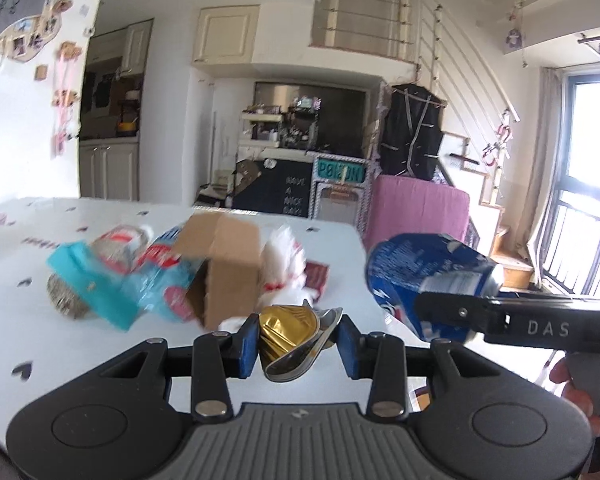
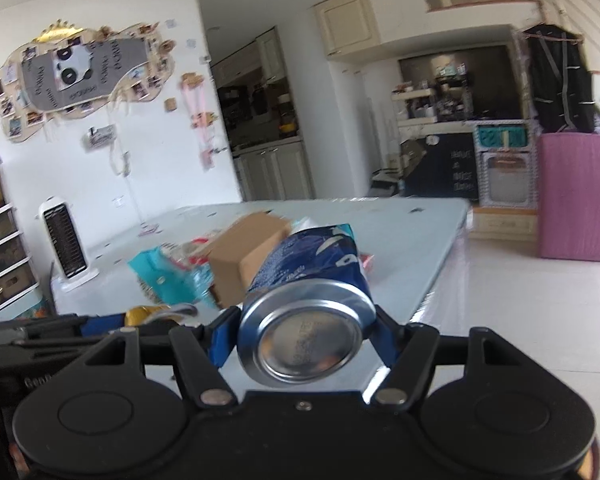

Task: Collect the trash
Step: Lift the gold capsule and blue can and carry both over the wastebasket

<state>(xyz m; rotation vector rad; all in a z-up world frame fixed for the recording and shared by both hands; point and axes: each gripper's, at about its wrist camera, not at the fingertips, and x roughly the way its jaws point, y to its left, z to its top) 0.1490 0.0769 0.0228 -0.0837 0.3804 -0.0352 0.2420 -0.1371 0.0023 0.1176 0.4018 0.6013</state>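
White table (image 1: 40, 344) below, strewn with a box (image 1: 228, 264), wrappers (image 1: 156, 276) and a tissue (image 1: 284, 264) – blurred. Left gripper (image 1: 298, 346) pinches a crushed gold can (image 1: 288, 336) between its blue pads. Right gripper (image 2: 302, 338) clamps a dented blue can (image 2: 312, 276) – base toward the camera, raised off the table's right edge.

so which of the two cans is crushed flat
The gold can between the left gripper fingers; the blue can in the right gripper is dented but still round.
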